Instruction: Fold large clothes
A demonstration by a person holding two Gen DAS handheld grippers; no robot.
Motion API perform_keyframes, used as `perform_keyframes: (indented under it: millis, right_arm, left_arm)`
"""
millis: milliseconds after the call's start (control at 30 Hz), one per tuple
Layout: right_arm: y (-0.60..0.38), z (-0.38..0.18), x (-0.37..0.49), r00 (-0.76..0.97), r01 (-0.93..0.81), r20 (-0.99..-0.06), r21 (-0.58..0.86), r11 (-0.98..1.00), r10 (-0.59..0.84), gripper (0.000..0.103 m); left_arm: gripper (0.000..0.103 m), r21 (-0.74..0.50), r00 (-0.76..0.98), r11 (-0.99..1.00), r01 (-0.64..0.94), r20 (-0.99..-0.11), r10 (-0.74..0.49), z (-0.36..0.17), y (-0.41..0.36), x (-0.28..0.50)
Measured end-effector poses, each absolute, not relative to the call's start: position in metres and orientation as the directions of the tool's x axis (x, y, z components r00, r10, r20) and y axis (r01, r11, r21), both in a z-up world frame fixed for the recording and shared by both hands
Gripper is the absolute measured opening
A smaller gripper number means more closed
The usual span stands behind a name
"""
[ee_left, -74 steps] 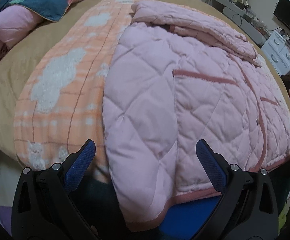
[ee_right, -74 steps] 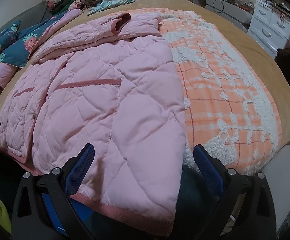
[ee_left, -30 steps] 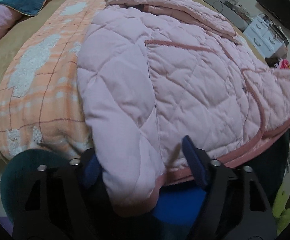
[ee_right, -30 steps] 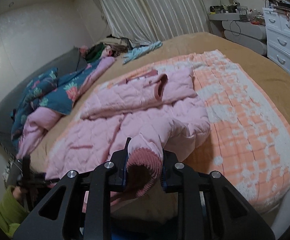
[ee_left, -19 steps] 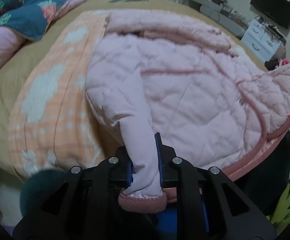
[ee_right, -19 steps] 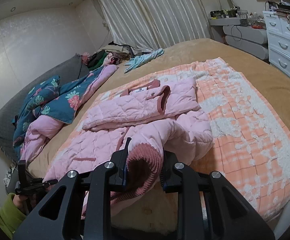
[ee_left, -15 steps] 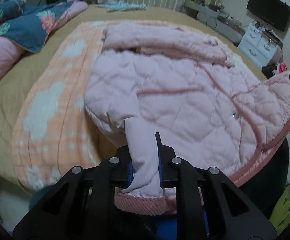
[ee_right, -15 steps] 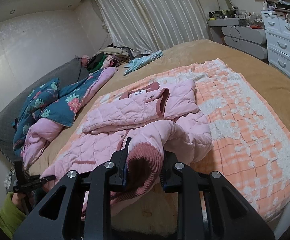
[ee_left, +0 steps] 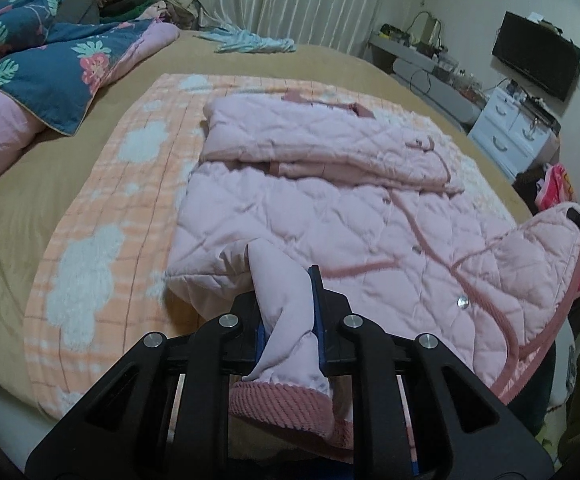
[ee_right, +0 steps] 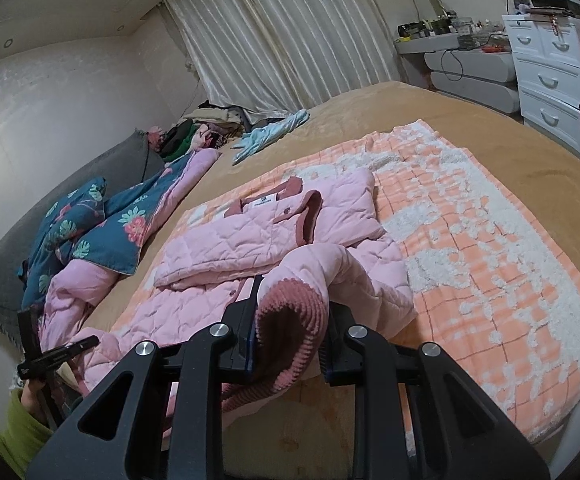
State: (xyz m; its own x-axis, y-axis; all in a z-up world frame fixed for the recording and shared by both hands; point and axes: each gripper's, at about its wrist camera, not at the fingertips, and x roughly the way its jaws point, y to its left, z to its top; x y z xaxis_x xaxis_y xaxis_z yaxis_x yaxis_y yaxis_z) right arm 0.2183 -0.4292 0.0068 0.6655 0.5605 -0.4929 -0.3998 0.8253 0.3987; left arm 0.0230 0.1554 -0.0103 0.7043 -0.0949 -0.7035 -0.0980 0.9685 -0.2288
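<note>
- Jacket (ee_left: 329, 216): quilted pink, spread on orange blanket (ee_left: 102, 216) over bed (ee_left: 18, 200); soft, bulky, floppy.
- Left gripper (ee_left: 288, 312), right gripper (ee_right: 290, 336): each pinching ribbed near hem corner.
- Best held at corded trim.

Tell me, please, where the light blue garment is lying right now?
In both views the light blue garment lies on the tan bedspread beyond the pink jacket.

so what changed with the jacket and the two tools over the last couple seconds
Both tools were open at the near hem of the pink quilted jacket. The right tool closed on its hem corner first, then the left tool closed on the other, and both lifted their corners off the bed. The folded-over sleeve, the orange checked blanket and the floral quilt stayed put.
</note>
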Motion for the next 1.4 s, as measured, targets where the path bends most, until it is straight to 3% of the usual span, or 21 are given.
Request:
perform_keyframes:
  millis: [600, 1400]
  right_arm:
    - [-0.422, 0.045, 0.243, 0.709, -0.408, -0.446, 0.372, 0.834, 0.546, 0.021]
    - [-0.419, 0.092, 0.288, 0.759, -0.38, -0.391, 0.384, 0.841, 0.521, 0.021]
  left_arm:
    - [0.01, -0.273, 0.792, 0.957, -0.096, -0.604, -0.093, 0.042, 0.17, 0.053]
    - [0.01, -0.235, 0.874, 0.967, -0.098, -0.486, -0.03, 0.106, 0.18, 0.089]
